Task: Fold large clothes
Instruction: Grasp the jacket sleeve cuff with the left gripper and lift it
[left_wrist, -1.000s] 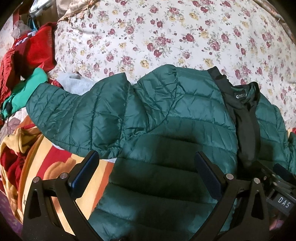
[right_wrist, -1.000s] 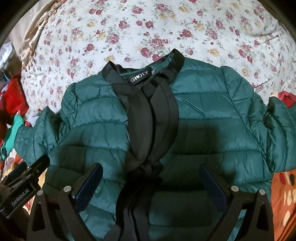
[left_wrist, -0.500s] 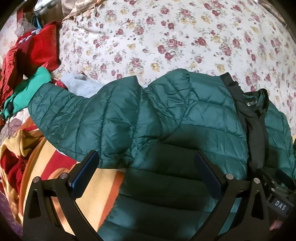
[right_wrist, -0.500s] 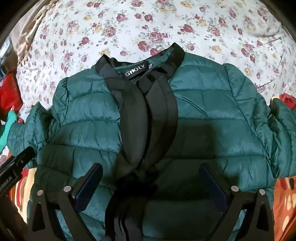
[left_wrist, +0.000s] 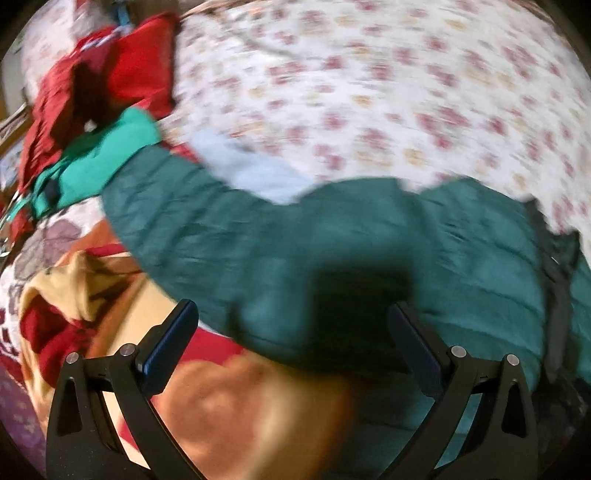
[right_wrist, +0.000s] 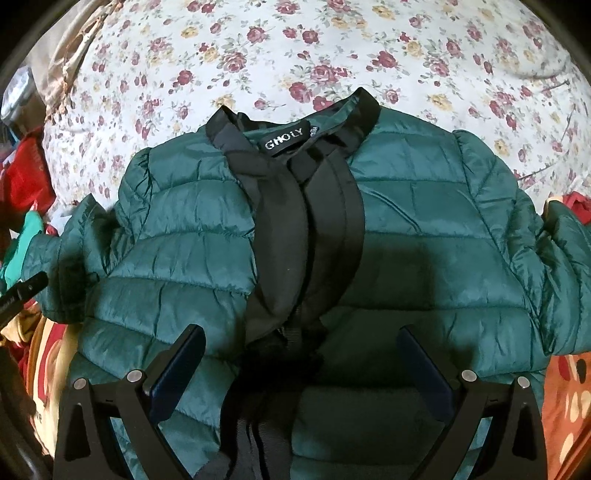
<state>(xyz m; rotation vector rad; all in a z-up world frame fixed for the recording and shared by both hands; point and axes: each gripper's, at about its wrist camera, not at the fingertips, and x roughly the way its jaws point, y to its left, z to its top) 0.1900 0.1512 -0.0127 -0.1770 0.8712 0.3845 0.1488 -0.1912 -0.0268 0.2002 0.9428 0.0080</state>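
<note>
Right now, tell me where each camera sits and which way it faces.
Left wrist: sits on the left tool, facing forward and down at the green jacket sleeve side and red clothes; blurred; its own two open fingers show.
Right wrist: sits on the right tool, facing down the jacket's black collar and front; its open fingers show, plus part of the left tool at the left edge.
Shared: the jacket and the floral bedsheet.
</note>
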